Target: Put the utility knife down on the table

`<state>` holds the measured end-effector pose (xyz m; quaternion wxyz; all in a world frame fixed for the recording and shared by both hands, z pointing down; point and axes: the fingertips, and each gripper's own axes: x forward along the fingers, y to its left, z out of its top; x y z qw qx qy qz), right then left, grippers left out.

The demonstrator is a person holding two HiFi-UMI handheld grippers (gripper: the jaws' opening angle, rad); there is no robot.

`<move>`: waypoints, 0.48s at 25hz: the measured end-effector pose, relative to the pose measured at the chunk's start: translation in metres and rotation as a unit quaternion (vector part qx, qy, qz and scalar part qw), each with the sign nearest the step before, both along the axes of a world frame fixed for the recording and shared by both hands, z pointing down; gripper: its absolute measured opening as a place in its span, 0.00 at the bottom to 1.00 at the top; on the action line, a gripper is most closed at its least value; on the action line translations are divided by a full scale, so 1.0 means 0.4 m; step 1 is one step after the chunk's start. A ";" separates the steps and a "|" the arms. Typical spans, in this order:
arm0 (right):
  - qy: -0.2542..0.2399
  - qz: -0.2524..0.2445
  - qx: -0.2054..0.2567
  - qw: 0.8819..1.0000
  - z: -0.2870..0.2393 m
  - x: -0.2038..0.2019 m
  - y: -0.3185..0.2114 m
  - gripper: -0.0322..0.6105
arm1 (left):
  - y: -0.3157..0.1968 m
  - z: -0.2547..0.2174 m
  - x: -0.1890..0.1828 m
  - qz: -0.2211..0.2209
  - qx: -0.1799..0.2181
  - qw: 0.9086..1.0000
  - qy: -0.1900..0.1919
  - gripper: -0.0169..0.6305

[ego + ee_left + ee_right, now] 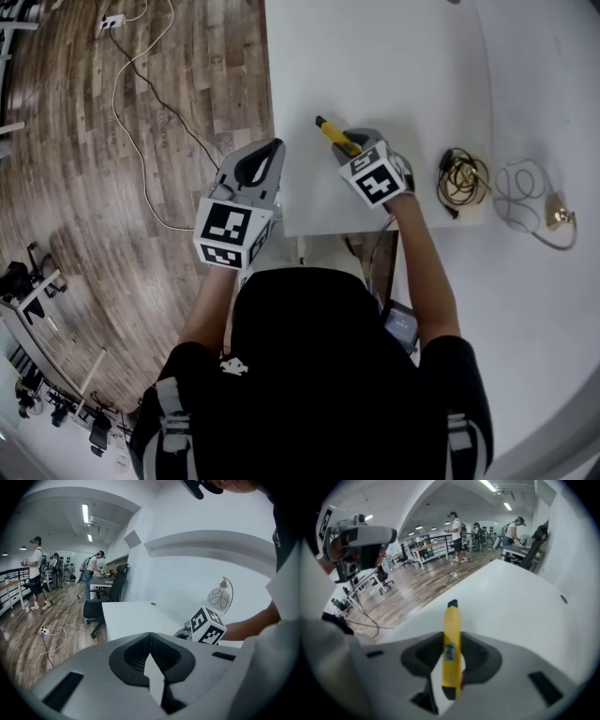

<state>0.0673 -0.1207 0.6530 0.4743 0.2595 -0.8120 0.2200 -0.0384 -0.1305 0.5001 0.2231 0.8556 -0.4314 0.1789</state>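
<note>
— Over the near edge of the white table (394, 56), what's being held?
— A yellow utility knife (452, 639), clamped in the right gripper (352, 150), black tip pointing across the table.
— And the left gripper (270, 155)?
— Jaws together, empty, just off the table's left edge.

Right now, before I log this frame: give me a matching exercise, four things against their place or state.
Things:
1. utility knife
2. left gripper
3. coiled black cable
4. white power strip

Place or state:
A. lying on the wooden floor
B. jaws together, nothing between them
C. clamped in the jaws of the right gripper
D. lying on the table, near its right edge

Pairs: 1-C, 2-B, 3-D, 4-A.
</note>
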 end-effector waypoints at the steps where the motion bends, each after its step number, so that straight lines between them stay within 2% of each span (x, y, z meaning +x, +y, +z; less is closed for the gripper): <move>1: 0.002 0.001 -0.003 1.000 0.006 0.006 -0.003 0.26 | 0.000 0.003 -0.002 -0.002 -0.002 1.000 0.000 0.05; 12: 0.063 -0.019 -0.016 0.998 0.092 0.049 -0.010 0.26 | 0.007 0.054 -0.012 -0.004 -0.024 1.000 -0.006 0.05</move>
